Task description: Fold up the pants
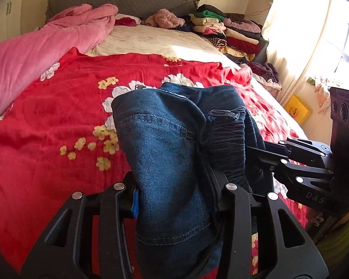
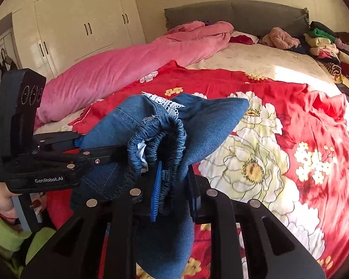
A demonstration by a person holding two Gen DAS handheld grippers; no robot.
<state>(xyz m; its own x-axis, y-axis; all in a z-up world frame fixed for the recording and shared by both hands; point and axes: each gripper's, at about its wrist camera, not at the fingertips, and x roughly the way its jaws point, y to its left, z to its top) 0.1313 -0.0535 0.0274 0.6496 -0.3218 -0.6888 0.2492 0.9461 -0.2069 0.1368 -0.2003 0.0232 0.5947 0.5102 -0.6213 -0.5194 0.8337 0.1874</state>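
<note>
The blue denim pants (image 1: pixel 169 134) are bunched and held up above the red flowered bedspread (image 1: pixel 58 116). My left gripper (image 1: pixel 174 200) is shut on a thick fold of the denim. My right gripper (image 2: pixel 172 186) is shut on the elastic waistband (image 2: pixel 158 139) of the pants (image 2: pixel 197 121), where white lace trim (image 2: pixel 165 101) shows. In the left wrist view the right gripper (image 1: pixel 256 153) comes in from the right and meets the waistband. In the right wrist view the left gripper (image 2: pixel 100 155) comes in from the left, clamped on the cloth.
A pink quilt (image 1: pixel 46 46) lies along the bed's left side. Stacks of folded clothes (image 1: pixel 228 28) sit at the far right by the grey headboard (image 1: pixel 123 0). A bright window with a curtain (image 1: pixel 302 23) is at the right. Wardrobes (image 2: pixel 81 28) stand behind the bed.
</note>
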